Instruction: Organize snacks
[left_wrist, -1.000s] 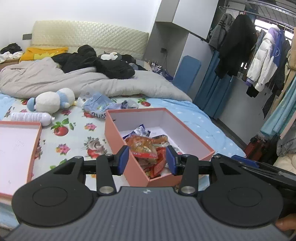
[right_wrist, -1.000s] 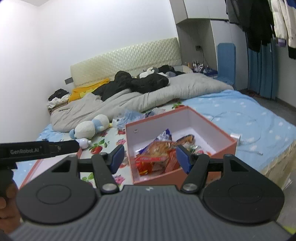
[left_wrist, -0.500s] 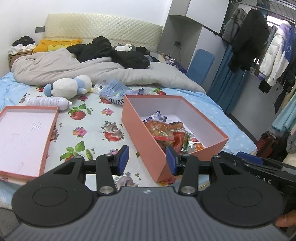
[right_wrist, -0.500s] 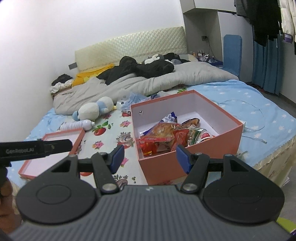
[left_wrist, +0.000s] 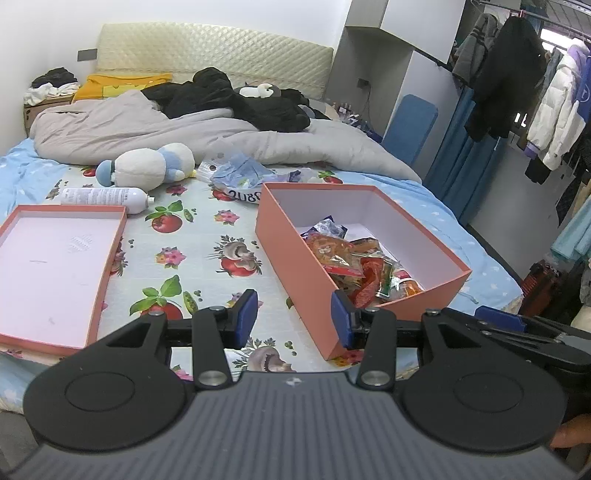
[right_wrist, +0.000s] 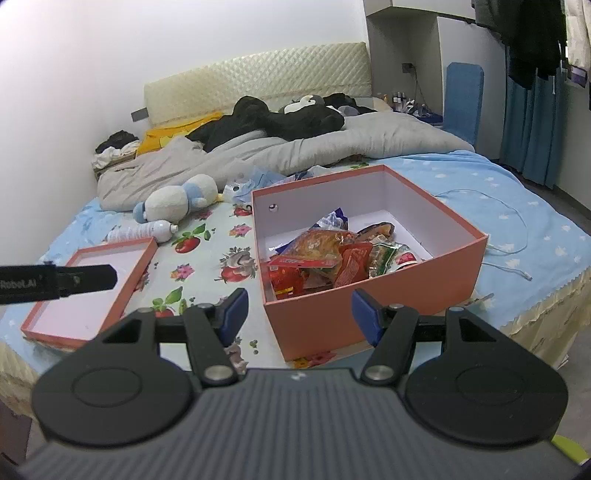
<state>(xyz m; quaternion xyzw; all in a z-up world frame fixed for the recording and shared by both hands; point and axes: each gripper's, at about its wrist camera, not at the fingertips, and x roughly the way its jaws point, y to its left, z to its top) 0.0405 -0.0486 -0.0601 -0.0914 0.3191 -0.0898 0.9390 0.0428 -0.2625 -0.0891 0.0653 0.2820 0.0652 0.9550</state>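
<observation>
A salmon-pink box (left_wrist: 291, 251) stands open on the bed, with a pile of snack packets (left_wrist: 354, 266) in its near corner. In the right wrist view the box (right_wrist: 369, 314) and the packets (right_wrist: 332, 258) show too. The box's lid (left_wrist: 55, 266) lies inside-up at the left, also in the right wrist view (right_wrist: 92, 295). My left gripper (left_wrist: 294, 319) is open and empty, off the bed's front edge before the box's near corner. My right gripper (right_wrist: 299, 314) is open and empty, in front of the box's near wall.
A plush toy (left_wrist: 147, 168), a white bottle (left_wrist: 105, 195) and a crumpled blue bag (left_wrist: 240, 177) lie behind the box. A grey duvet (left_wrist: 184, 136) with black clothes fills the back. A white cable (right_wrist: 509, 236) lies right of the box. Clothes hang at right (left_wrist: 517, 74).
Both grippers have pulled back from over the box toward the bed's front edge, so the box and lid now show whole. Both stayed open and empty.
</observation>
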